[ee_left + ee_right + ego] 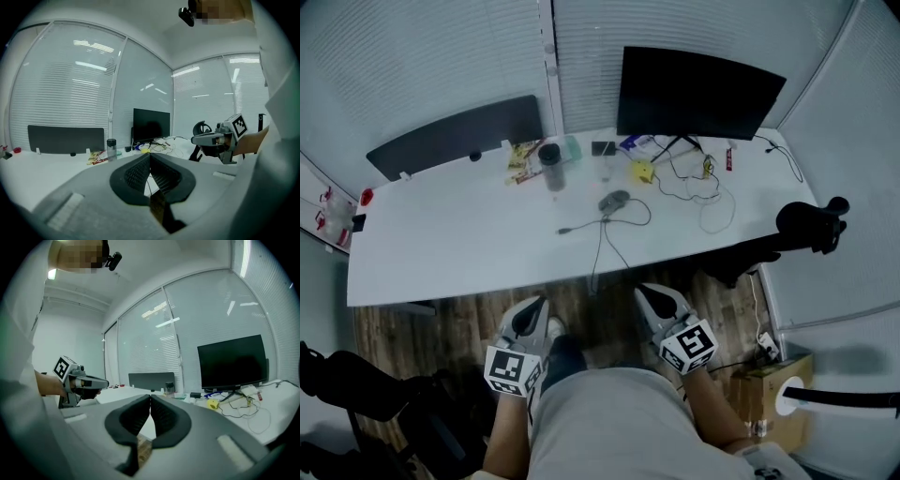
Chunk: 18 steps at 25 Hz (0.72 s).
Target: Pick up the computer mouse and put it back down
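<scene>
A grey computer mouse lies on the white desk, its cable trailing toward the front edge. Both grippers hang below the desk's near edge, well short of the mouse. My left gripper is shut with nothing in it, its pads meeting. My right gripper is shut and empty too, tips together. Each gripper shows in the other's view: the right gripper and the left gripper. The mouse is hidden behind the jaws in both gripper views.
A black monitor stands at the back right, with tangled cables and a yellow item before it. A dark tumbler and snack packets sit mid-back. A black chair stands right, a cardboard box on the floor.
</scene>
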Tool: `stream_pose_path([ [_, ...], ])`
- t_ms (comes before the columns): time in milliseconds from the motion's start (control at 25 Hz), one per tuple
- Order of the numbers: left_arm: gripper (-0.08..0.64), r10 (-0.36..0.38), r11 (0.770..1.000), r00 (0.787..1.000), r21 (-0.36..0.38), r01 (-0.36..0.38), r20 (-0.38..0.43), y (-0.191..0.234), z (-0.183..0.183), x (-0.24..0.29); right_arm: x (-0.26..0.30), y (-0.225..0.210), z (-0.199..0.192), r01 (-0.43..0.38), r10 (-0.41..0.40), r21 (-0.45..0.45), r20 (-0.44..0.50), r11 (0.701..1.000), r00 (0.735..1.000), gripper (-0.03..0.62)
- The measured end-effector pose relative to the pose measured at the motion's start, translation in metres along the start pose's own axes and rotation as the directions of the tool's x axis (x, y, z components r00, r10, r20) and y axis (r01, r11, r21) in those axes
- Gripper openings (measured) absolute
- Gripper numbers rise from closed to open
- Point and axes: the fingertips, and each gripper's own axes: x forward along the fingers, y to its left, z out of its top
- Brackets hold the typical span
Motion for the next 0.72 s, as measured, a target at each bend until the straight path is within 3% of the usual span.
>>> stream_pose_path([
  [720,0.009,-0.131,0.990,0.991,-0.051,0.131,-0.011,0.199,0.012,0.066,0.204,-0.004,0.040,0.083,-0.087,-0.044,-0.087,0.996,0.992,0.003],
])
